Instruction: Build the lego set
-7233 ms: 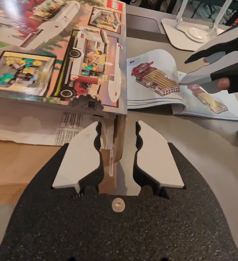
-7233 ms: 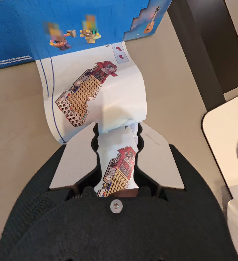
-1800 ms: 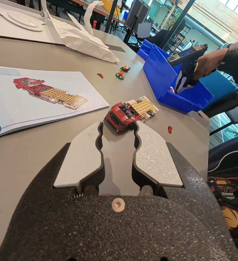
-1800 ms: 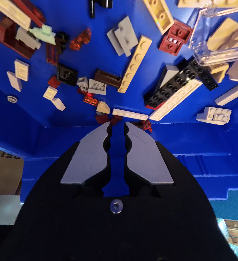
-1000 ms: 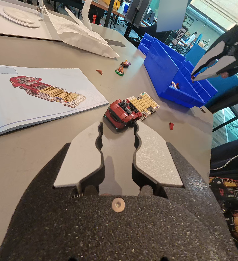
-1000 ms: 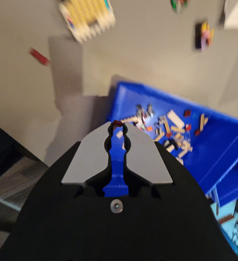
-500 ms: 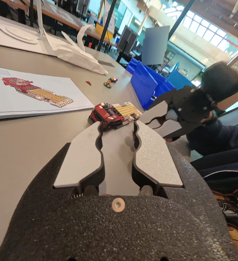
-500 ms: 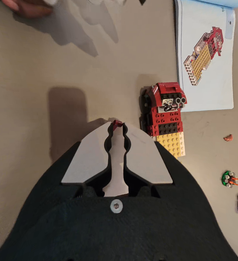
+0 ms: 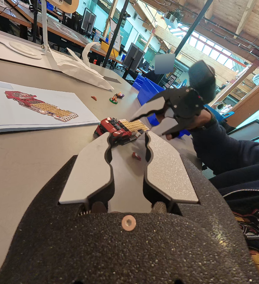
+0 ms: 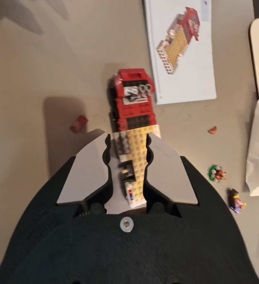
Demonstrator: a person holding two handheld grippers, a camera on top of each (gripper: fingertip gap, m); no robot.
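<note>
Over the table, your right hand-held gripper hangs released; brick car runs lengthwise toward 12 o'clock, small red brick at 10; left hand-held gripper released too.

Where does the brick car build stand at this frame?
Done: red-and-tan car base stands assembled beside the open booklet. In hand: nothing; both grippers open, the right gripper over the tan plate, the left gripper facing it. Remaining: a small red piece lies loose beside the car, unattached.

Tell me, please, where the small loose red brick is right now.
The red brick lies on the table, seen between the open left gripper's fingers, just short of the red model; both grippers hold nothing.
</note>
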